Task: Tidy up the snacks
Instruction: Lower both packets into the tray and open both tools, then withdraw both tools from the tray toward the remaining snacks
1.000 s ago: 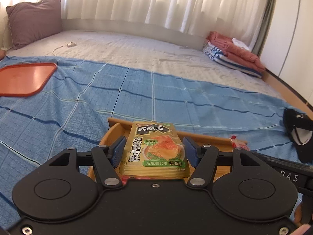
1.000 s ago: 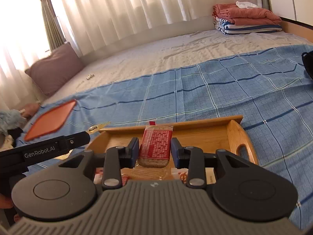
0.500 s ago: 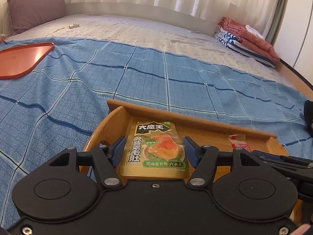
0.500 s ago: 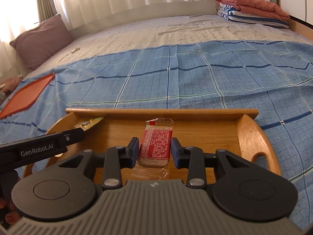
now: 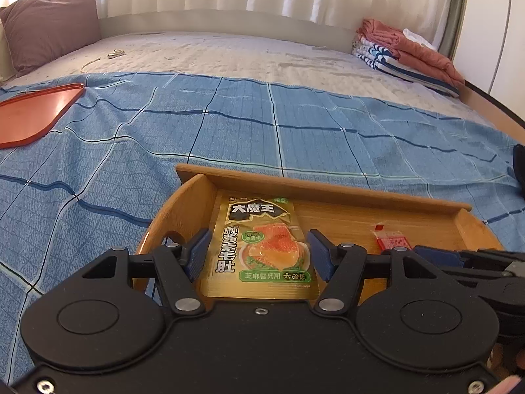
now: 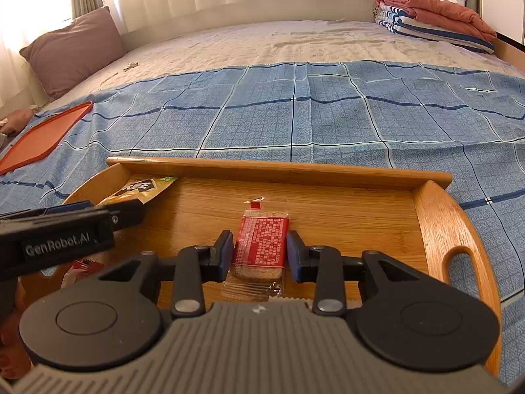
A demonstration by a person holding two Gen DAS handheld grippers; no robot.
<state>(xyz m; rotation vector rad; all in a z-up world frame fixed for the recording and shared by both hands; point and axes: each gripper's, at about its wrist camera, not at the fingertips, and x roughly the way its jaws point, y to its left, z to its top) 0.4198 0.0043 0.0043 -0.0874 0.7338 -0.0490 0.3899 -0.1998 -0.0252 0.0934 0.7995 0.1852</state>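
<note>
Bamboo-coloured wood makes the tray (image 6: 433,216) on the blue checked blanket (image 6: 328,124). Your left gripper (image 5: 259,257) is over the tray's left end; its blue pads (image 5: 197,256) stand slightly apart from the yellow-green snack pouch (image 5: 259,246), which lies between them near the tray's back wall. Your right gripper (image 6: 260,256) is over the tray's middle, jaws just beside the red biscuit packet (image 6: 261,246); I cannot tell if they touch it.
</note>
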